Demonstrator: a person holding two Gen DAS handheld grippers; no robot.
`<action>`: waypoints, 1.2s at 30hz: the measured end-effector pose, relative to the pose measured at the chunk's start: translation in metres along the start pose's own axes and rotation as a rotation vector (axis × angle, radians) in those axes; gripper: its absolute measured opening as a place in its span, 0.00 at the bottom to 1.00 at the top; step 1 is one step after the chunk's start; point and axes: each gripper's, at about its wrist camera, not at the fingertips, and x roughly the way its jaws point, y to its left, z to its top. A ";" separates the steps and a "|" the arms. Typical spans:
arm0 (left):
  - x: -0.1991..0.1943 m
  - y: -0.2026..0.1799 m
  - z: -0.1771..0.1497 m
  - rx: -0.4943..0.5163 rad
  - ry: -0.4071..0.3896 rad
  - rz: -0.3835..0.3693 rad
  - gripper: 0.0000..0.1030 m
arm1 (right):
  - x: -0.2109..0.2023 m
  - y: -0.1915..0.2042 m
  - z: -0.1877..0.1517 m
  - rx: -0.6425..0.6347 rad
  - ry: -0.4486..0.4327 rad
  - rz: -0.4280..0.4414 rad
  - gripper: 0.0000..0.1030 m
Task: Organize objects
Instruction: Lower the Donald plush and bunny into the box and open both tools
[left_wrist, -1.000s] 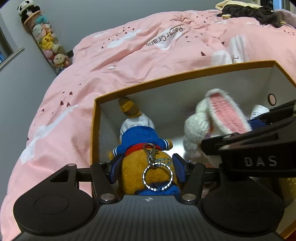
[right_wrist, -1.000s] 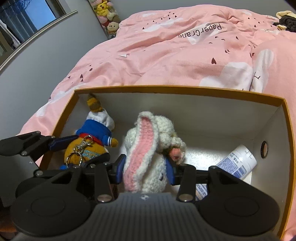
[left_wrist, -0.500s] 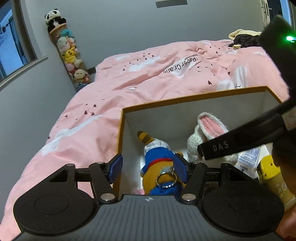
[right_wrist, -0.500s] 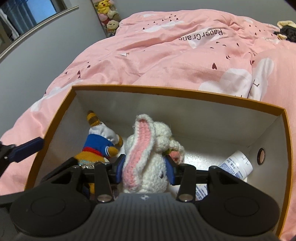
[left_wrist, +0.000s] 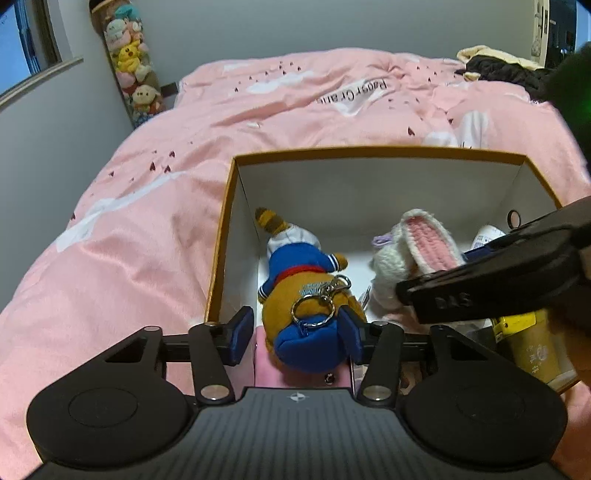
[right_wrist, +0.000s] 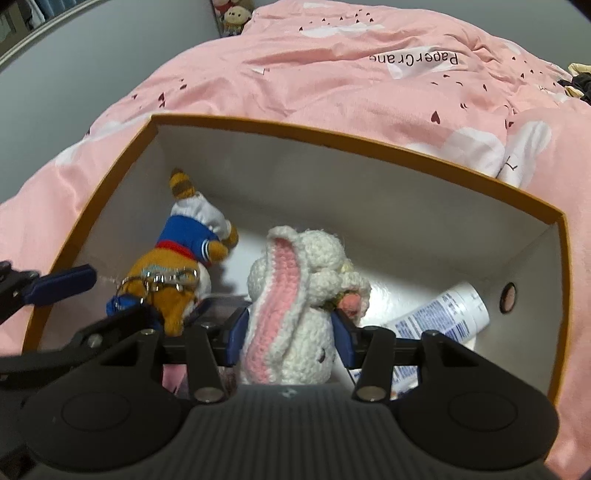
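An orange-rimmed box (left_wrist: 221, 236) with white inner walls sits on a bed under a pink duvet (left_wrist: 140, 229).

Inside it, near the left wall, lies a plush tiger (left_wrist: 306, 291) in a blue sailor top. Its long axis runs from the near edge toward the far wall: the striped tail end points away toward the far wall, the blue-capped head lies nearest the camera. A metal key ring (left_wrist: 314, 310) rests on its back.

The left tool (left_wrist: 295, 338) is spread wide, its 2 blue pads standing on either side of the tiger's head. The left pad is clear of the toy; the right pad is just beside it, and contact there cannot be told. It grips nothing.

The right tool (right_wrist: 288, 334) is clamped on a crocheted white rabbit (right_wrist: 295, 332) beside the tiger, toward the middle of the box. The rabbit stands roughly upright between the pads, its long pink-lined ear (right_wrist: 280, 280) draped down over its front toward the camera.

A white tube (right_wrist: 439, 314) with blue print lies slanted in the right near corner, its capped end toward the right wall. In the left wrist view a yellow container (left_wrist: 532, 347) shows at the box's near right, partly hidden by the right tool's body.

A tall column of stuffed toys (left_wrist: 133, 74) stands against the grey wall past the bed.
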 end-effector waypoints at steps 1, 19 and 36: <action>0.002 0.000 0.000 -0.003 0.006 -0.005 0.53 | -0.002 0.000 -0.001 -0.004 0.004 -0.003 0.49; 0.011 0.007 0.005 -0.030 0.001 -0.024 0.40 | 0.010 0.011 0.014 0.038 -0.056 0.056 0.42; -0.058 -0.019 0.004 0.060 -0.144 -0.077 0.46 | -0.075 0.013 -0.016 -0.019 -0.221 -0.074 0.46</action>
